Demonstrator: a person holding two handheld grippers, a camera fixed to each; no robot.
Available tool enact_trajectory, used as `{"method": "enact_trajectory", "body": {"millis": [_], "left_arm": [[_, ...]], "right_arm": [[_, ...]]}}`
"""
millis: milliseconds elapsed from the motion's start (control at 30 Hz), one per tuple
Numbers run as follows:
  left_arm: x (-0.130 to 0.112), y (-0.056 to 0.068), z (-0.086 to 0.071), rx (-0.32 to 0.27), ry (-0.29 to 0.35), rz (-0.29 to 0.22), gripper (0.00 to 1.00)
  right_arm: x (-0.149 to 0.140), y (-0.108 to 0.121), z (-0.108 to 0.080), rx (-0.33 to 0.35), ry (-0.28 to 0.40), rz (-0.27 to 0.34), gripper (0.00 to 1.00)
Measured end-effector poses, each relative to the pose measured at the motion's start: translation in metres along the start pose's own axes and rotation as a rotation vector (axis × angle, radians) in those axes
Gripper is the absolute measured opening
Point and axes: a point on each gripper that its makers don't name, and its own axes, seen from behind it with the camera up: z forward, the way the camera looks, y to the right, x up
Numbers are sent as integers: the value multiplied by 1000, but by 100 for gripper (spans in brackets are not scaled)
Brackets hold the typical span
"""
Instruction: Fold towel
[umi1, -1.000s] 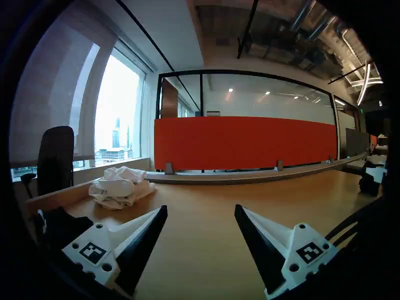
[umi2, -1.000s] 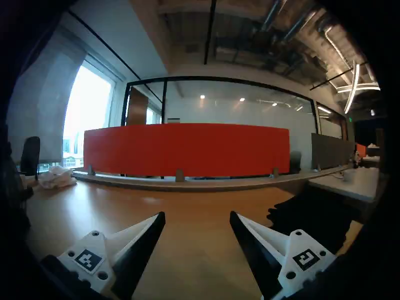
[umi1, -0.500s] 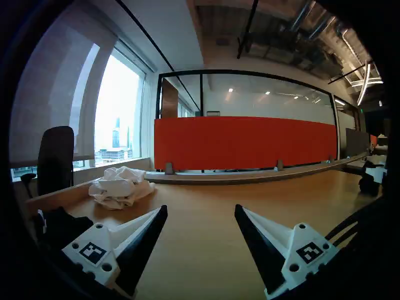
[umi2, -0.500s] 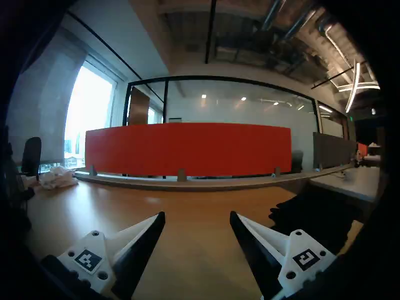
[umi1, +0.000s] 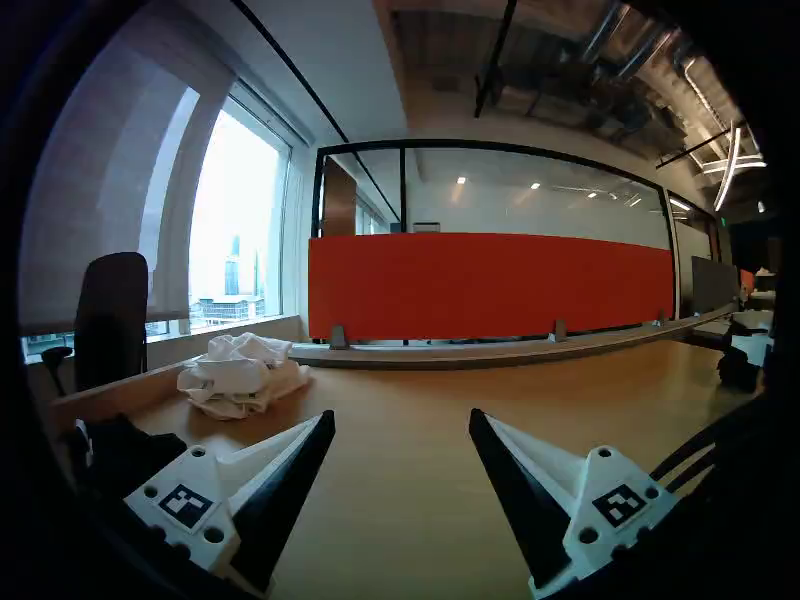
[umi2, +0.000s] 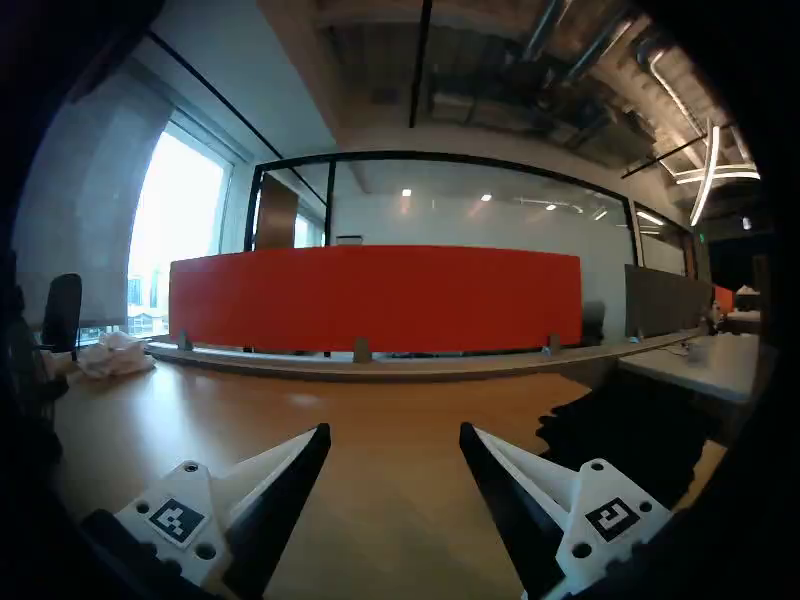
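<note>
Wooden table (umi1: 400, 520) runs out to a red divider (umi1: 490, 285) along its far edge. A white towel (umi1: 240, 375) lies crumpled in a heap near the table's far left corner, just short of the divider's left end and well apart from both grippers. The left gripper (umi1: 401, 415) sits low over the near part of the table, fingers spread wide, bare wood between them and nothing held. The right gripper (umi2: 394, 428) is likewise low near the near edge, fingers spread and empty. In the right gripper view the towel looks small, far off to the left. A dark shape (umi2: 630, 430), too dim to make out, lies toward the table's right edge. A black chair (umi1: 110, 315) stands past the left edge, by the window (umi1: 235, 255).
</note>
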Motion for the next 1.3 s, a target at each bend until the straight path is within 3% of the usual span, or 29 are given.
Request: {"method": "enact_trajectory", "body": {"millis": [1300], "left_arm": [[5, -1, -1, 0, -2, -2, 100]], "right_arm": [[1, 0, 0, 0, 0, 1, 100]]}}
